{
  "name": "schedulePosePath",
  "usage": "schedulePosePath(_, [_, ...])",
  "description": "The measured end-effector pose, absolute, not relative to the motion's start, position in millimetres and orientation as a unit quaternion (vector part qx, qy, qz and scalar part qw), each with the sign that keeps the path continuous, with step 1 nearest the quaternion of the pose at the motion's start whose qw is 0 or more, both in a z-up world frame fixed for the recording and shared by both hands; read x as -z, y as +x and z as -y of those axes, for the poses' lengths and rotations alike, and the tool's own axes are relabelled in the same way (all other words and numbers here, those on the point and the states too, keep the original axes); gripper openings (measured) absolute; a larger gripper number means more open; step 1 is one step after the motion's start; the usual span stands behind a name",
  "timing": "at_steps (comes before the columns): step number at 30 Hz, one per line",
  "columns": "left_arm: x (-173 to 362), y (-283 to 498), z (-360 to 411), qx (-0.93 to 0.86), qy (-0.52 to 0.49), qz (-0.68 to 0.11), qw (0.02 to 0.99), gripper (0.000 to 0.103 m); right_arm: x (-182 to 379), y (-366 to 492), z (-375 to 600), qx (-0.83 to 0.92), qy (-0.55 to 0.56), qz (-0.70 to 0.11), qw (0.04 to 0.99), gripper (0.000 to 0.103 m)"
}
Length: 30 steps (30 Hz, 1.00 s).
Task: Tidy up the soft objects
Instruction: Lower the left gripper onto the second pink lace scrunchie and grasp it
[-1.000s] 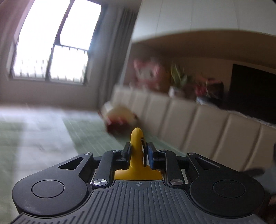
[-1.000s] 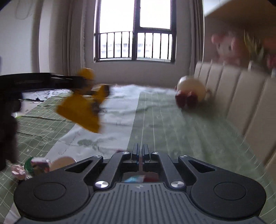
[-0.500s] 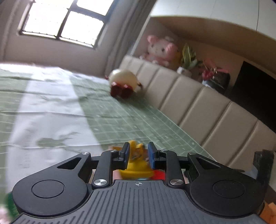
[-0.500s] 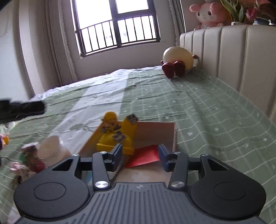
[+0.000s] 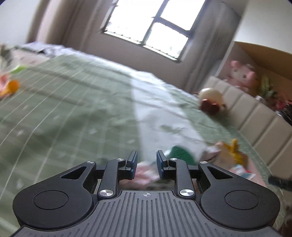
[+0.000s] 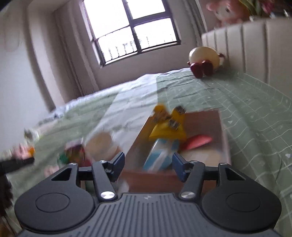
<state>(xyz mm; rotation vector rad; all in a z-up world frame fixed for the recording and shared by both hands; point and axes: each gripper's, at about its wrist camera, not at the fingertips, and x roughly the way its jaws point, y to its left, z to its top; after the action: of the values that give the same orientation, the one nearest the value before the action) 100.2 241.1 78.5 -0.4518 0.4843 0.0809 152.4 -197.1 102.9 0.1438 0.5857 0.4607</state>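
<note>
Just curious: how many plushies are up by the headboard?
2: a round cream plush on the bedspread beside the headboard, a pink plush above it. Others may be hidden.

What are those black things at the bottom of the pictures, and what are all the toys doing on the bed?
The black things are two pinching tools, like big tweezers. A person holds one in each hand, and each has a camera looking out along its two blue fingers. One picture comes from the left gripper, the other from the right gripper.

They are over a bed with a green blanket. On it sits a brown box with a yellow toy and a blue and white thing inside. More small toys lie beside the box, too blurry to name. A round cream toy sits by the headboard.

Right now neither gripper holds anything. The left one's fingers stand a little apart, and the right one is opening.
</note>
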Motion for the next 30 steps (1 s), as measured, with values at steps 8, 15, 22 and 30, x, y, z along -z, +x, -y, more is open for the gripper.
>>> schedulePosePath(8, [-49, 81, -267, -0.053, -0.241, -0.250, 0.936, 0.025, -64, 122, 120, -0.249, 0.012, -0.321, 0.914, 0.058])
schedulePosePath(15, [-48, 93, -270, -0.006, -0.246, -0.243, 0.938, 0.025, -41, 97, 73, -0.267, -0.100, -0.288, 0.914, 0.060])
schedulePosePath(22, [-47, 149, -260, 0.033, -0.206, -0.300, 0.931, 0.025, -25, 93, 69, -0.269, -0.109, -0.291, 0.912, 0.069])
schedulePosePath(30, [-19, 176, -236, 0.021, -0.107, -0.378, 0.919, 0.025, -25, 97, 69, -0.285, -0.106, -0.298, 0.905, 0.078])
